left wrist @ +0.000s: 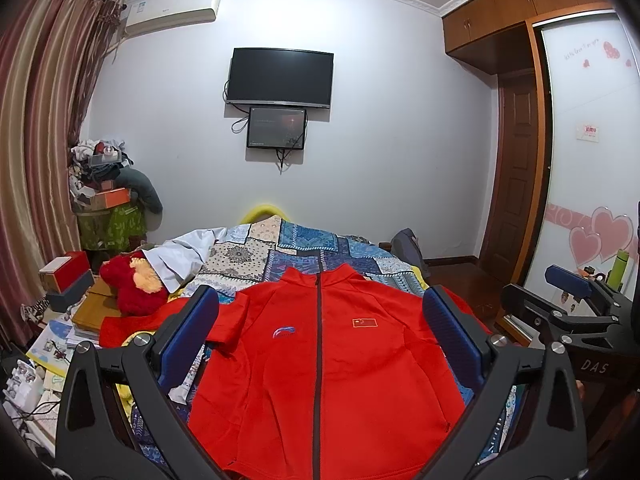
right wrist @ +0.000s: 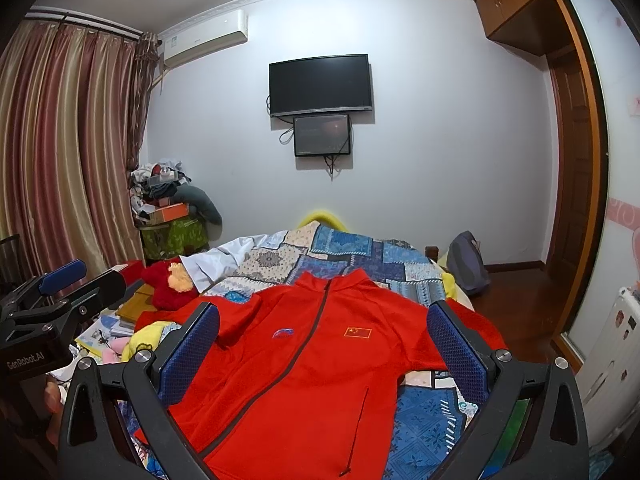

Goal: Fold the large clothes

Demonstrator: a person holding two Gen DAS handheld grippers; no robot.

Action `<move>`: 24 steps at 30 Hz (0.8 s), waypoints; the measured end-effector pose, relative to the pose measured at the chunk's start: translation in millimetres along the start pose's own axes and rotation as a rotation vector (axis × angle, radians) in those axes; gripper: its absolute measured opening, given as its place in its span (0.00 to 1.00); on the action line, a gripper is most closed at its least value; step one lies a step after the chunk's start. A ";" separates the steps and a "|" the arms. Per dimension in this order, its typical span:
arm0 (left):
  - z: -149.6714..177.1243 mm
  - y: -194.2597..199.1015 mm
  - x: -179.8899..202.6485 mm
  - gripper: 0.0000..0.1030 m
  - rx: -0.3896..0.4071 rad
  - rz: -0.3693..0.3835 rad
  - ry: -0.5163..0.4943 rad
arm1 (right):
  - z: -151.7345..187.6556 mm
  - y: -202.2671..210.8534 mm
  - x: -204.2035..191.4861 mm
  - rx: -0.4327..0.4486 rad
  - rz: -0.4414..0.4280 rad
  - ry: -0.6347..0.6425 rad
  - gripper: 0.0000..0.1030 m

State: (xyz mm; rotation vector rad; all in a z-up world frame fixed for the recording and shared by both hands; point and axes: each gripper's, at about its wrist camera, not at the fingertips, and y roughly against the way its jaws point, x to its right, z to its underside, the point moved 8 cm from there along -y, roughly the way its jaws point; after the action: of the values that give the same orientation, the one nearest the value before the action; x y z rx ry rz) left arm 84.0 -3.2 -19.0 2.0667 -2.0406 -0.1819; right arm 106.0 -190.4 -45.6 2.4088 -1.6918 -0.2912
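The red jacket [left wrist: 320, 364] lies spread front-up on the bed [left wrist: 304, 248], ready for folding, while the left hand-held gripper [left wrist: 320, 344] and right hand-held gripper [right wrist: 324, 352] hover wide-jawed, empty.

There is one red jacket [left wrist: 320, 364] in the lower middle of the picture, on one bed [left wrist: 304, 248]. It has one zipper [left wrist: 319, 352], one flag patch [left wrist: 364, 323] and one blue logo [left wrist: 285, 332]. Two grippers show: the left gripper [left wrist: 320, 344] and the right gripper [right wrist: 323, 350]. Two screens hang on the wall, a big TV [left wrist: 280, 77] and a small screen [left wrist: 276, 127]. One air conditioner [left wrist: 173, 11] sits upper left. One red stuffed toy [left wrist: 134, 286] lies at the left.
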 end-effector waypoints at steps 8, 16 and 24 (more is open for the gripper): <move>1.5 -0.7 0.6 1.00 0.001 -0.003 -0.002 | 0.4 -0.3 -0.2 -0.003 0.000 -0.001 1.00; 3.4 -1.5 -0.5 1.00 -0.003 -0.003 0.004 | -1.7 0.0 -2.4 -0.006 -0.001 -0.003 1.00; 4.0 -2.1 -0.8 1.00 -0.003 -0.005 0.005 | 0.3 -0.5 -2.4 -0.006 -0.001 -0.003 1.00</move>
State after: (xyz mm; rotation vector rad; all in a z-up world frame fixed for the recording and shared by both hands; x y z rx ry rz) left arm 85.0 -2.7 -23.5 2.0683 -2.0314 -0.1798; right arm 105.6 -188.0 -45.9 2.4056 -1.6887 -0.2999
